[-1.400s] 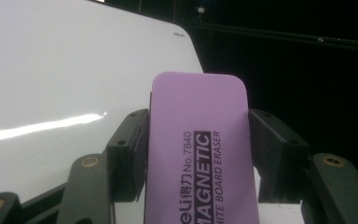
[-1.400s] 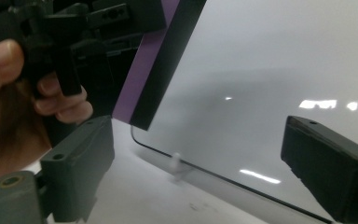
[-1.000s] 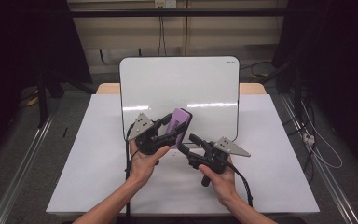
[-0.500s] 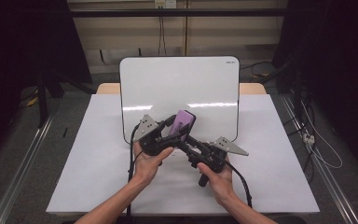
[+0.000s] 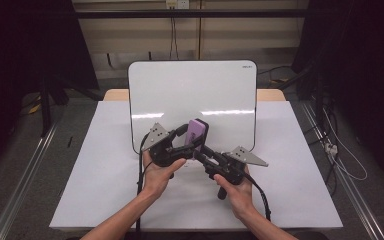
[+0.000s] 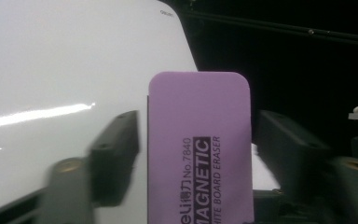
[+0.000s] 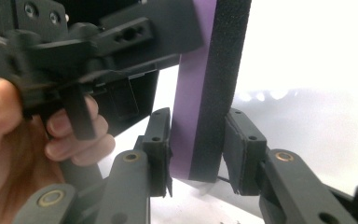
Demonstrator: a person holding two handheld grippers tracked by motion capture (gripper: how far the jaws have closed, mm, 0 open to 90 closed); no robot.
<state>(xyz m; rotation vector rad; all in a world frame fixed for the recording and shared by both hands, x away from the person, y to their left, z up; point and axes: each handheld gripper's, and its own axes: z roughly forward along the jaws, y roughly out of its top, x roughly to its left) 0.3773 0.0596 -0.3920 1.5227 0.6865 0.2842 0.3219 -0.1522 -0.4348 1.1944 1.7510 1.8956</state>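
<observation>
Left gripper view showed your left gripper (image 6: 193, 154) with the purple eraser (image 6: 199, 149) standing upright between its jaws; both jaws stood slightly off the eraser's long edges, so whether they were pinching it or had let go I cannot tell. Behind the eraser lay the whiteboard (image 6: 65, 74), and the eraser was held above the whiteboard's near edge, clear of its surface, as the high view put it.

Right gripper view had your right gripper (image 7: 198, 149) around the eraser's lower end, one jaw against the purple back and the other close beside the black felt face. It looked about to clamp, but a thin gap at the felt side kept me from calling it a firm grip. Your left hand (image 7: 32, 140) sat just beside the eraser in that view.

The risk, as I judged it, was the handover itself. If you had opened the left jaws before the right ones truly bit, the eraser would have dropped onto the whiteboard and skidded. The right hold was also low on the eraser, so its weight could have tipped it over in the jaws. Squeezing with both at once while pulling apart could have twisted it loose.
</observation>
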